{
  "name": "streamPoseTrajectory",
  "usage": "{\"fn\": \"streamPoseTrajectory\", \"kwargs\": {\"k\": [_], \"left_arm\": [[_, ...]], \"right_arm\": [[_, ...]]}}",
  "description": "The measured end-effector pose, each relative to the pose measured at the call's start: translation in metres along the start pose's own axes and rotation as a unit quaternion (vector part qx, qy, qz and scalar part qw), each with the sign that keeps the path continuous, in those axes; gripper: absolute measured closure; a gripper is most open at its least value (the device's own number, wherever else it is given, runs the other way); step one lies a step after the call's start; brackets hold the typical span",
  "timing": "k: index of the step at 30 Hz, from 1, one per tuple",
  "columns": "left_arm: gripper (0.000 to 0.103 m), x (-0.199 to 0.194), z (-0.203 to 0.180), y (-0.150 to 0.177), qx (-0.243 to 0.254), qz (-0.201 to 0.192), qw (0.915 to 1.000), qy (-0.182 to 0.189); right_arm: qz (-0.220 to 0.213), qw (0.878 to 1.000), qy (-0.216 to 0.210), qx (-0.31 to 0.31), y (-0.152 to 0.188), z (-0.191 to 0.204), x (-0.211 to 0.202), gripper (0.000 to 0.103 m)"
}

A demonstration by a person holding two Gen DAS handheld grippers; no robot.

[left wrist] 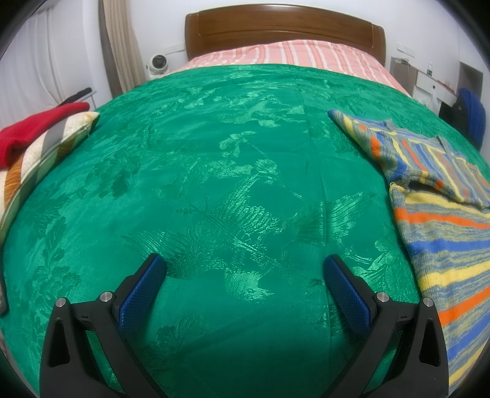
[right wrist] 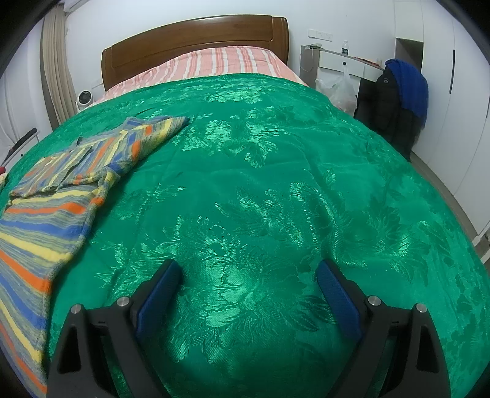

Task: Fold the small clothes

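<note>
A small striped knit sweater (left wrist: 444,220) in blue, yellow, orange and grey lies flat on the green bedspread (left wrist: 229,171), at the right edge of the left wrist view. It also shows at the left of the right wrist view (right wrist: 52,196), one sleeve stretched toward the headboard. My left gripper (left wrist: 245,263) is open and empty above bare bedspread, left of the sweater. My right gripper (right wrist: 248,269) is open and empty above the bedspread (right wrist: 275,183), right of the sweater.
A red garment (left wrist: 33,128) lies on a striped pillow (left wrist: 39,159) at the bed's left edge. A wooden headboard (left wrist: 284,27) and pink striped sheet (left wrist: 291,53) are at the far end. A chair with dark and blue clothes (right wrist: 398,98) stands right of the bed.
</note>
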State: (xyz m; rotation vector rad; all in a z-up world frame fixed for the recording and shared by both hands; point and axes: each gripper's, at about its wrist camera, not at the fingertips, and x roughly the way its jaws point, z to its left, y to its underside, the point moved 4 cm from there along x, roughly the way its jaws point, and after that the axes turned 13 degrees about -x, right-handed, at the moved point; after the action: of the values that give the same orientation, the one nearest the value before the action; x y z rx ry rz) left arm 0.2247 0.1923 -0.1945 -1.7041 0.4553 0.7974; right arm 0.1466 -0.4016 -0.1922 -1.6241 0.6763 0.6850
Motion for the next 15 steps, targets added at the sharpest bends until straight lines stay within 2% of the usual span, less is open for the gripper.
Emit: {"fn": "streamPoseTrajectory", "kwargs": {"k": [15], "left_arm": [[0.0,0.0001,0.0001,-0.0002,0.0,0.001,1.0,0.0]], "right_arm": [[0.004,1.0,0.009,-0.003,0.0002,-0.0001,-0.0004,0.012]]}}
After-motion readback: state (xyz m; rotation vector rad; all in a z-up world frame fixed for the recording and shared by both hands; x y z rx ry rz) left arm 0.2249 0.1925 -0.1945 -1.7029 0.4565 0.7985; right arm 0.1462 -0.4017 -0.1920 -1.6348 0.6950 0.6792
